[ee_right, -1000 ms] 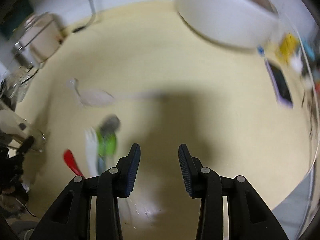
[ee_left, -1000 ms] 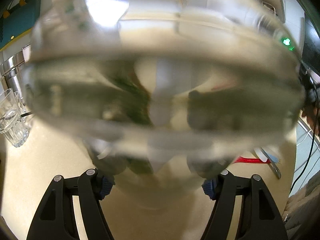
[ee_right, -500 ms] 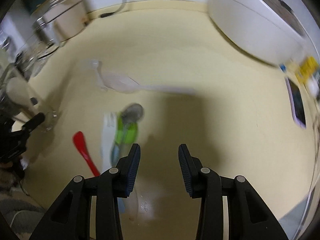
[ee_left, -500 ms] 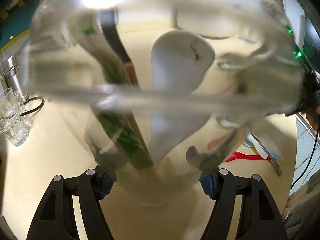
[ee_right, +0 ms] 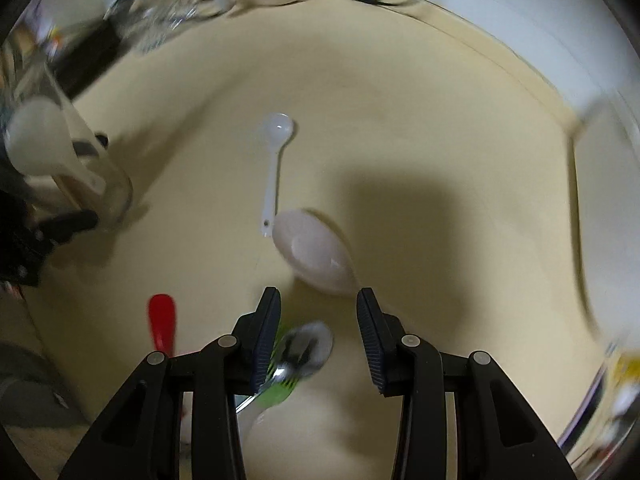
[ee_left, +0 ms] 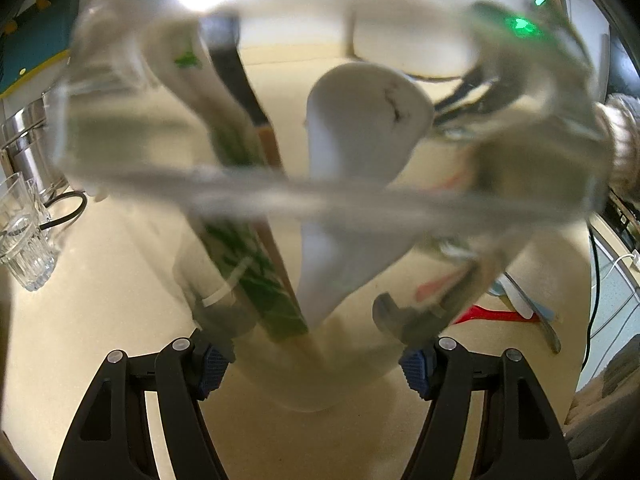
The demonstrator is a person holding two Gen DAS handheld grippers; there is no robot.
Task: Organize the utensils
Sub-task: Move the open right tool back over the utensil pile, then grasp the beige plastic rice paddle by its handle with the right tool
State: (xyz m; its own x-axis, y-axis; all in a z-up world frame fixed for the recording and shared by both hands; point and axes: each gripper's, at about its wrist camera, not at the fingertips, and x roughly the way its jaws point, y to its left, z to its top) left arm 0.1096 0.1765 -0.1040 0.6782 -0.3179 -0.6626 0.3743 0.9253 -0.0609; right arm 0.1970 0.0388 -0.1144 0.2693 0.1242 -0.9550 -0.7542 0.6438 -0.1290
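My left gripper (ee_left: pixel 312 356) is shut on a clear glass jar (ee_left: pixel 500 200), tilted toward the camera. Inside it stand a white spoon (ee_left: pixel 360 140), green-patterned chopsticks (ee_left: pixel 248 256) and a dark-handled utensil (ee_left: pixel 236 76). In the right wrist view the jar (ee_right: pixel 80 176) sits at the left. My right gripper (ee_right: pixel 318 320) is open and empty, low over the counter. Between its fingers lie a metal spoon (ee_right: pixel 308 348) and a green utensil (ee_right: pixel 276 392). Ahead lie a small white spoon (ee_right: pixel 274 168), a large white spoon (ee_right: pixel 316 252) and a red spoon (ee_right: pixel 162 320).
A ribbed drinking glass (ee_left: pixel 24 240) and a steel container (ee_left: pixel 24 148) stand at the left of the cream counter (ee_right: pixel 440 140). A red spoon (ee_left: pixel 492 314) and other utensils lie at the right. A white wall (ee_right: pixel 540 20) bounds the counter's far edge.
My right gripper has swung left and moved forward over the loose utensils, so the metal spoon now lies between its fingers. The jar in my left gripper has tilted slightly.
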